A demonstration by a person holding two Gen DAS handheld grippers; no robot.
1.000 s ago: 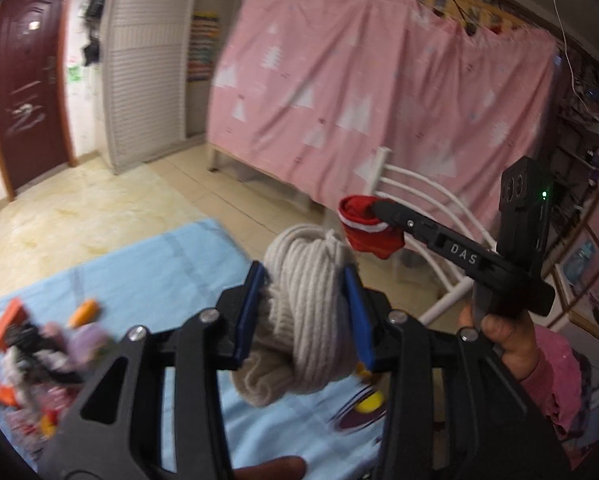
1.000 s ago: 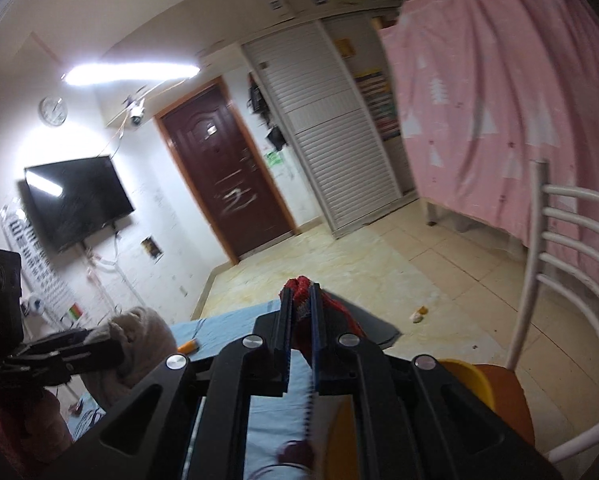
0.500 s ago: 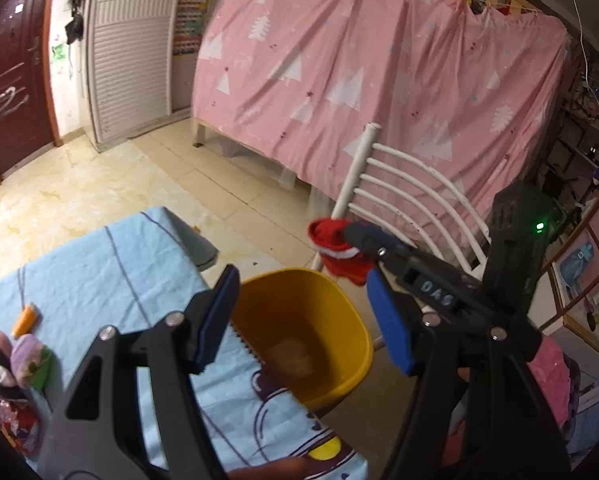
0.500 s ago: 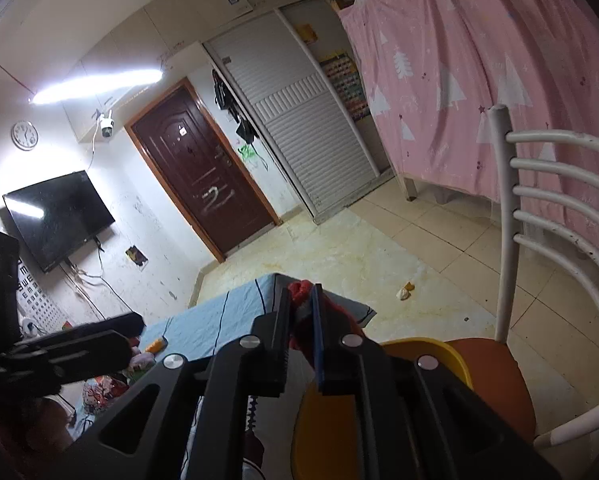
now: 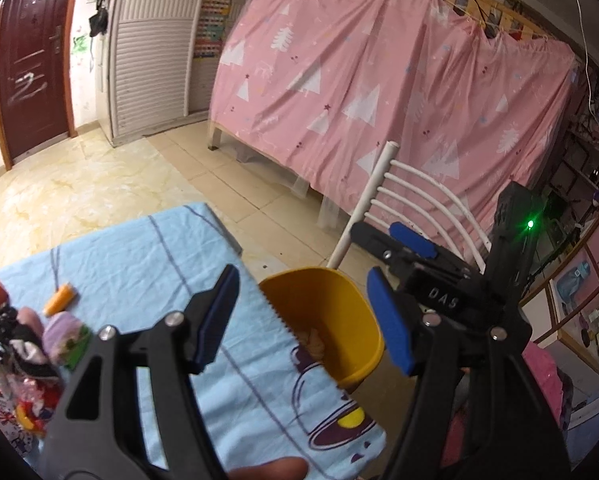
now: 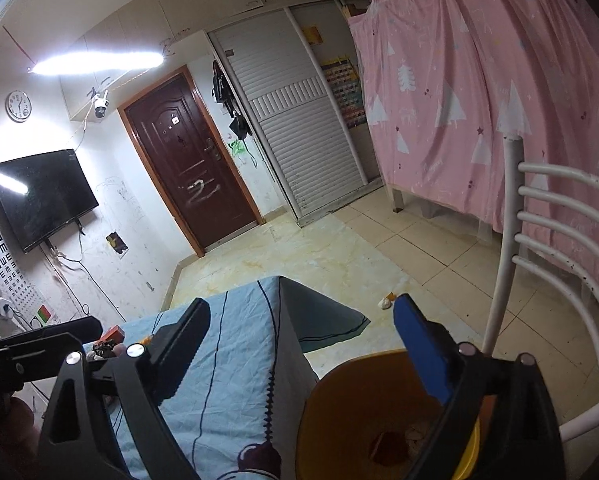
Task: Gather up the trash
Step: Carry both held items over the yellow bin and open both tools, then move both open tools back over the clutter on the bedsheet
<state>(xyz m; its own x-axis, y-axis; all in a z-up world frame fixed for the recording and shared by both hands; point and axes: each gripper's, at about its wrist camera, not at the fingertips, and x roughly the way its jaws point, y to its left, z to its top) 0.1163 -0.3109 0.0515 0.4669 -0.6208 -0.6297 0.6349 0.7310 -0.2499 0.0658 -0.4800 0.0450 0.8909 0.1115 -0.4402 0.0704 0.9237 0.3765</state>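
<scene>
A lived-in home bedroom, pink tree-print curtain [image 5: 379, 92] hung around a bed frame, white louvered wardrobe [image 6: 299, 128], dark red entry door [image 6: 187, 160], wall-mounted television [image 6: 39, 196], wall clock [image 6: 19, 106], tiled floor [image 6: 299, 256], white chair [image 6: 539, 240]

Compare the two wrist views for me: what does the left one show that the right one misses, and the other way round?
Only the left wrist view shows the pile of small items and the orange piece on the blue cloth.

Only the right wrist view shows the red item inside the bin, plus a scrap on the floor.

Both show the yellow bin beside the white chair, and both grippers, the left gripper and the right gripper, with nothing between the jaws.
</scene>
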